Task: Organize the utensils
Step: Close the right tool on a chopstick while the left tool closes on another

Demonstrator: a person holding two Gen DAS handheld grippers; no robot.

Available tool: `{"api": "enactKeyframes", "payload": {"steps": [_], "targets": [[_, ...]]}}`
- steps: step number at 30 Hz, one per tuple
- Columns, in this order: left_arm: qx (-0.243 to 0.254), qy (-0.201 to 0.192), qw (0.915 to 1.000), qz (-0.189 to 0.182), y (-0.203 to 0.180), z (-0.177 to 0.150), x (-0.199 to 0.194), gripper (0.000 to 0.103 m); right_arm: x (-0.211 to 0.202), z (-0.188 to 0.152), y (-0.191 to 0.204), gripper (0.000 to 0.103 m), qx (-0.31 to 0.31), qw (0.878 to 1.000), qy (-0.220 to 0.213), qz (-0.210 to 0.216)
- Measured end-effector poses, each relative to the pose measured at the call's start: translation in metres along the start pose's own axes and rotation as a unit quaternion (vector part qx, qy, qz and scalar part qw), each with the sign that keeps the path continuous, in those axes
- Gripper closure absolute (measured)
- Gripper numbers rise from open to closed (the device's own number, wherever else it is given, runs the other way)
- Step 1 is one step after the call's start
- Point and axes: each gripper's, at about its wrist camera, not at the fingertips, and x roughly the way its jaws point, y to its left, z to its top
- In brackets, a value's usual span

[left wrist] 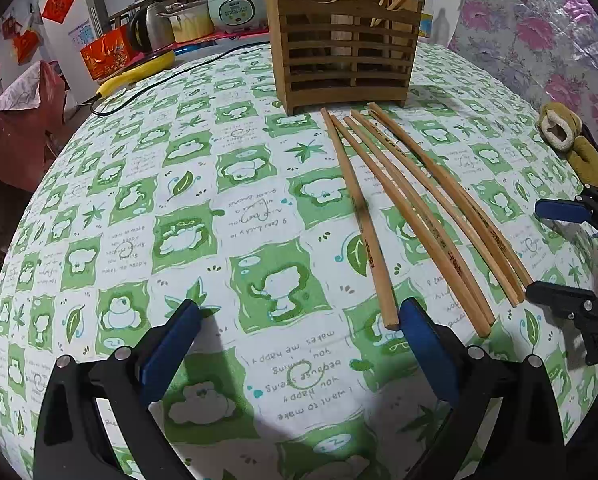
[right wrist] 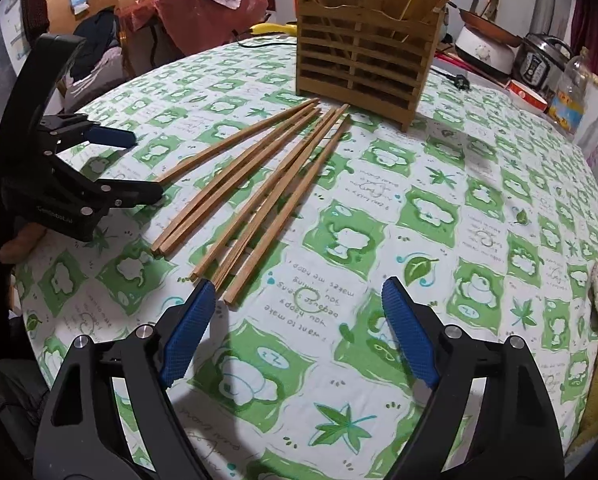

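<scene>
Both the left gripper [left wrist: 299,332] and right gripper [right wrist: 297,312] are held spread and empty beside loose chopsticks [right wrist: 259,196] laid before the wooden holder [right wrist: 367,60].

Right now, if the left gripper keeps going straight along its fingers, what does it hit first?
Probably bare green-and-white patterned tablecloth. The left gripper is open, angled down, nothing between its jaws. The nearest wooden chopstick lies just inside its right finger, so that finger might clip it; depth is unclear.

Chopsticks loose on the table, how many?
5 clear, fanned on the tablecloth before the wooden holder: one by the left gripper, a pair, two nearer the right gripper. A sixth may overlap there.
</scene>
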Motion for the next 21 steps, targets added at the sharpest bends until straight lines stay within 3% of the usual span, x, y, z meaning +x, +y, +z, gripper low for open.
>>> {"api": "enactKeyframes", "payload": {"steps": [5, 8, 14, 18, 21], "targets": [[0.000, 0.000, 1.0000, 0.000, 0.000, 0.000, 0.000, 0.005, -0.004, -0.004, -0.036, 0.031, 0.072, 0.997, -0.006, -0.024], [0.000, 0.000, 1.0000, 0.000, -0.001, 0.000, -0.001, 0.005, -0.009, -0.010, -0.051, 0.040, 0.101, 0.995, -0.014, -0.005], [0.005, -0.004, 0.9999, 0.012, -0.003, 0.000, -0.002, 0.005, -0.012, -0.008, -0.025, 0.046, 0.044, 0.999, -0.022, 0.013], [0.024, -0.016, 0.9989, 0.038, -0.012, -0.003, -0.006, 0.005, -0.008, -0.009, -0.017, 0.057, 0.040, 0.999, -0.010, 0.030], [0.048, -0.028, 0.9970, 0.054, -0.022, -0.005, -0.010, 0.005, -0.010, -0.011, -0.012, 0.061, 0.031, 0.999, -0.013, 0.018]]}}
